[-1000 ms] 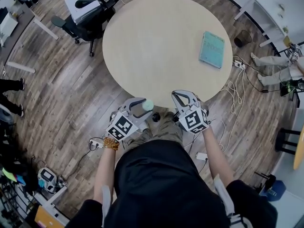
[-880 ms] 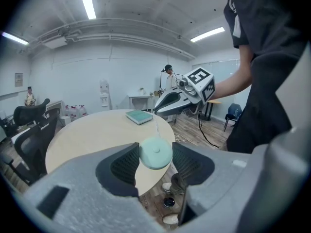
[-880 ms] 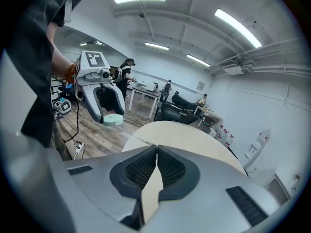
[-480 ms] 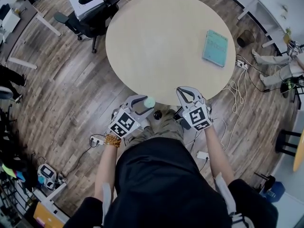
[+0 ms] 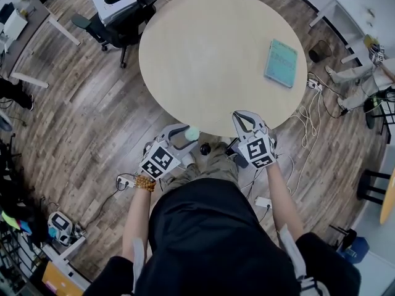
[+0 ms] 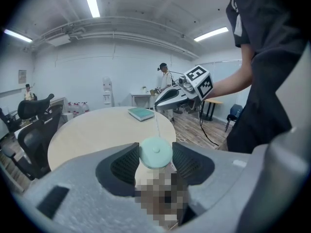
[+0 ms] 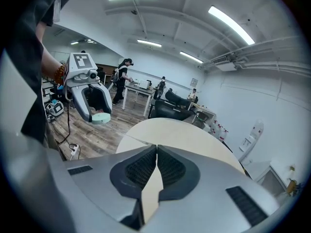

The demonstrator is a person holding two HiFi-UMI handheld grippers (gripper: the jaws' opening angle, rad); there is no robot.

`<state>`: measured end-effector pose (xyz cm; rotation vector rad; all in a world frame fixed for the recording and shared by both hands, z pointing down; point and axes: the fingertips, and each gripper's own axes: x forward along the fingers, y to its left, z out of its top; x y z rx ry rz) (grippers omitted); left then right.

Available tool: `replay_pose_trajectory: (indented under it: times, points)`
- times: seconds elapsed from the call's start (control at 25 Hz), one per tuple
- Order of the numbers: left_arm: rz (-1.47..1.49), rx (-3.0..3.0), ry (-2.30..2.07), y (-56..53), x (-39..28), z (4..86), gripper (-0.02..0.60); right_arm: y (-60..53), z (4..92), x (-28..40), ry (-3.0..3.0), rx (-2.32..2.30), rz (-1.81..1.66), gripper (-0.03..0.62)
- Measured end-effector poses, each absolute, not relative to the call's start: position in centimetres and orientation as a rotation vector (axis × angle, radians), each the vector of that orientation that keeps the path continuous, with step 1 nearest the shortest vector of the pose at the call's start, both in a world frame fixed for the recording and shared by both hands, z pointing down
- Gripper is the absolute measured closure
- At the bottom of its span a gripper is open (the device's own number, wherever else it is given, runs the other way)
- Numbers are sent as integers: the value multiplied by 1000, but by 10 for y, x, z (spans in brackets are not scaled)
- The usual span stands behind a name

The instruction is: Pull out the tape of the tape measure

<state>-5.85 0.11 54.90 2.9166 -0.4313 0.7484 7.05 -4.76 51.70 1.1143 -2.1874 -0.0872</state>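
Grips a round green tape measure in the left gripper. Squeezes it from both sides with the jaws. Pinches the thin tape in the right gripper, with the jaws pressed together on it. Stretches the tape across the gap from the left gripper to the right gripper. Holds both grippers side by side, apart, at the near edge of the table. Sees a book on the table, well ahead of the right gripper.
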Motion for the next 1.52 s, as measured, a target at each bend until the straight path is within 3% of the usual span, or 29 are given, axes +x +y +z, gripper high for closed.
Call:
replay_pose_trajectory:
  times: [1.52]
  points:
    - [781, 2868, -464, 8, -80, 566, 357, -59, 522, 104, -2082, 1242, -36, 586]
